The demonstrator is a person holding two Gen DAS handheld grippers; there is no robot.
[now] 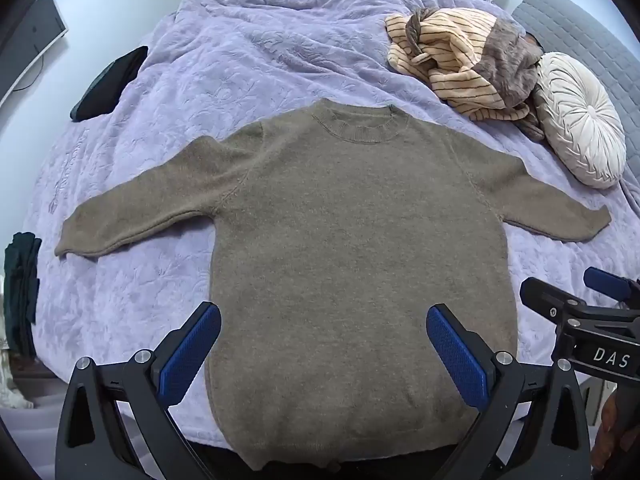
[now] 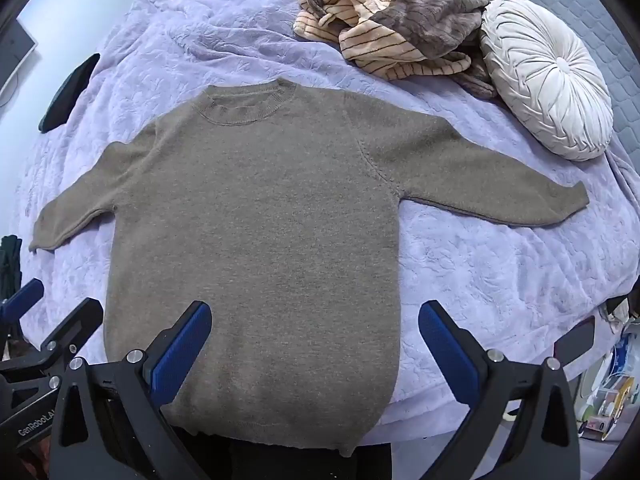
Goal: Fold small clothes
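1. Biggest thing first: the bed with its lavender quilted floral-embossed bedspread (image 1: 168, 92) fills nearly the whole view from both wrist cameras. It's rumpled toward the far end and smoother near the front edge.

2. On it lies the task's thing, a taupe-brown knit crew-neck sweater (image 1: 352, 232), spread flat with the ribbed collar pointing away and both sleeves out to the sides. The hem hangs just over the near edge of the bed. No fold is in it yet that I can see, so I'd say folding hasn't started: sleeves in, then the body doubled, are all still to do.

3. Far right corner: a round cream pleated velvet cushion (image 1: 580, 120), and just beside it a crumpled pile of peach striped fleece and brown fuzzy fabric (image 1: 460, 64). That might be more laundry waiting, can't tell.

4. Left edge of the bed: a flat dark object (image 1: 108, 84), too unclear to identify.

5. The left gripper (image 1: 324, 356) hovers above the hem with its blue-padded fingers spread wide, holding nothing.

6. The right gripper (image 2: 316, 352) is the same deal: fingers spread apart over the sweater's lower right side, not touching the cloth as far as I can see.
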